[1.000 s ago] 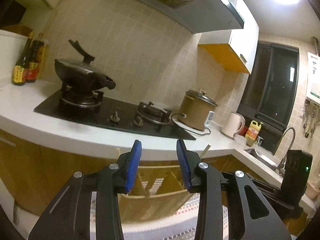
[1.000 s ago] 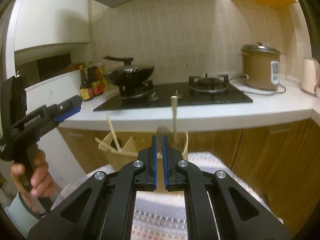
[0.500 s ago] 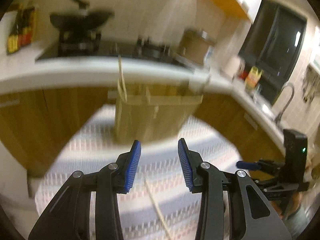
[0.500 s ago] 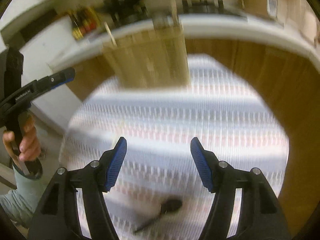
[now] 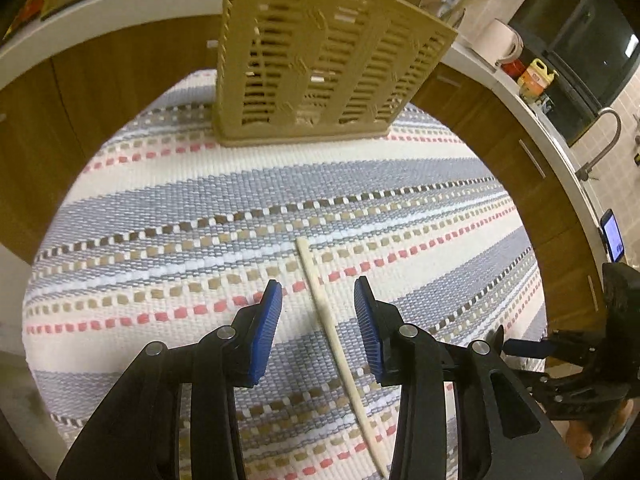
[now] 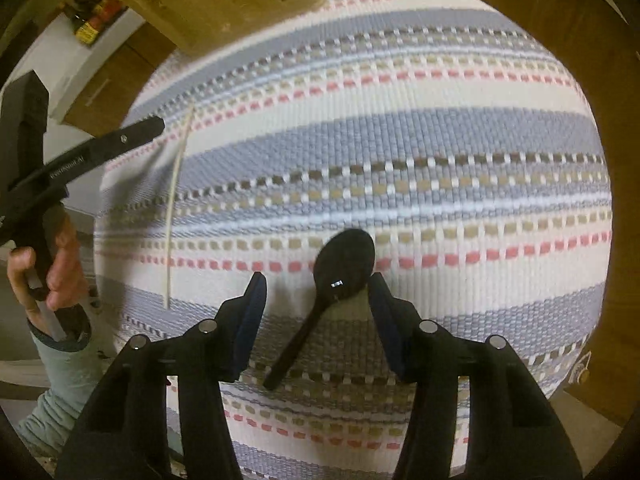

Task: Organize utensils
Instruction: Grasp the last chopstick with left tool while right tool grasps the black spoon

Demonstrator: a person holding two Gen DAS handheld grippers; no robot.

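Striped cloth [image 5: 168, 184] covers the table, with the caddy [image 5: 320, 60] at its 12 o'clock edge. My left gripper [image 5: 318, 304] hangs released astride the chopstick [image 5: 332, 332]; my right gripper [image 6: 316, 292] is likewise released around the black spoon [image 6: 340, 272]. I judge the thin chopstick may roll or slip on closing, and the spoon's bowl could pivot out.

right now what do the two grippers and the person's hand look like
Both the left gripper and right gripper are matte black angular frames with silver round pivot bolts and ribbed blue finger pads. The left one carries small white lettering on its side, unreadable here. The hand is bare, above a pale grey-green sleeve.
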